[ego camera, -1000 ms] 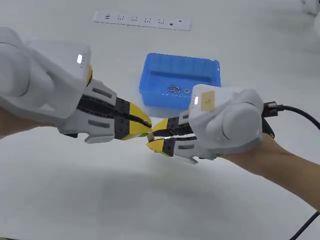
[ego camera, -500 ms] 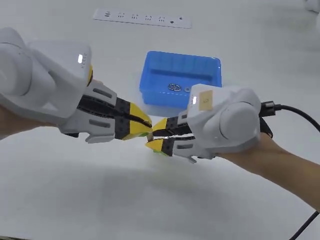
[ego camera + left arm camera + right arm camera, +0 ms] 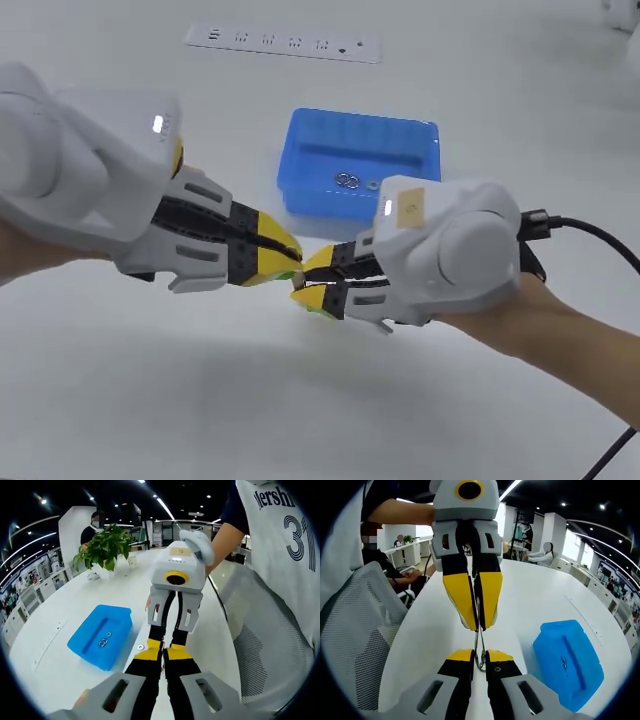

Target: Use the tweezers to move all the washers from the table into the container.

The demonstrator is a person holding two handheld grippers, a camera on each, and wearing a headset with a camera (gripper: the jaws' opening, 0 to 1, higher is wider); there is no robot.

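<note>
**Claw state.** The left claw (image 3: 163, 656) is closed on the tweezers (image 3: 479, 640). In the right gripper view its yellow tips pinch the two thin metal arms from either side. The right claw (image 3: 480, 657) faces it tip to tip, and its jaws stand narrow around the joined rear end of the tweezers. On this evidence it also grips the tool. The tweezers therefore bridge the two claws and are held clear of the worktop (image 3: 300, 400). Whether the tweezer points carry anything cannot be told.

**Surroundings.** The blue container (image 3: 360, 150) sits on the worktop just beyond the claws. A white power strip (image 3: 283, 43) lies well beyond it.

**Task progress.**
1. Done: several washers (image 3: 348, 180) lie on the container floor. Two touch each other and a third lies just beside them.
2. Left: in the left gripper view, one loose washer (image 3: 140, 646) lies on the worktop just outside the container's near wall, beside the right claw.
3. Judgement: most of the transfer appears complete, with at least this one piece outstanding. The tool must settle in one claw before it can reach the piece.
</note>
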